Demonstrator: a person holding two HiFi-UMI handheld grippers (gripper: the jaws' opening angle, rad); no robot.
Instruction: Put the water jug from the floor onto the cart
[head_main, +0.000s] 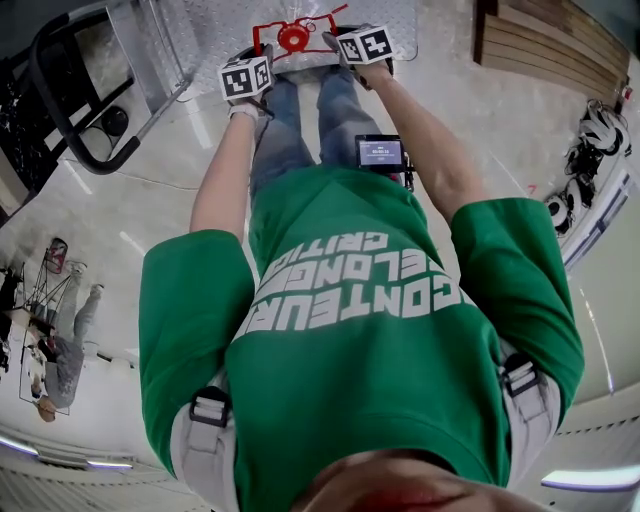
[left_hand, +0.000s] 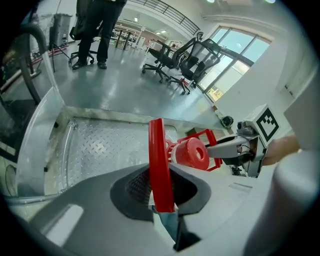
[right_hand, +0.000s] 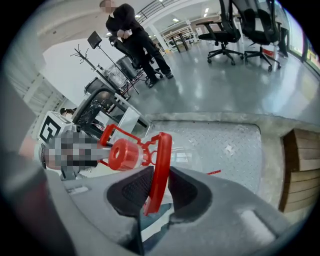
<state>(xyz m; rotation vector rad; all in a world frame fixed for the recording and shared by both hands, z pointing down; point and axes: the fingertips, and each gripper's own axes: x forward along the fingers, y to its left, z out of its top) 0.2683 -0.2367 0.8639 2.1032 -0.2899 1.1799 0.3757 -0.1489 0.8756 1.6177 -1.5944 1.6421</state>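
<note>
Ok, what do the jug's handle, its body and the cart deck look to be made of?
The handle looks like red plastic: glossy, a moulded flat band with thin struts. The jug body is probably clear plastic, since the deck shows through it. The cart deck is metal, likely aluminium or steel: silvery, with a raised diamond tread and dull glints.

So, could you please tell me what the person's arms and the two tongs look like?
The left tongs and right tongs have pale grey bodies with dark, ribbed pads. Each carries a white cube printed with black square markers. The arms come out of short green sleeves; grey straps with buckles sit by the shoulders.
</note>
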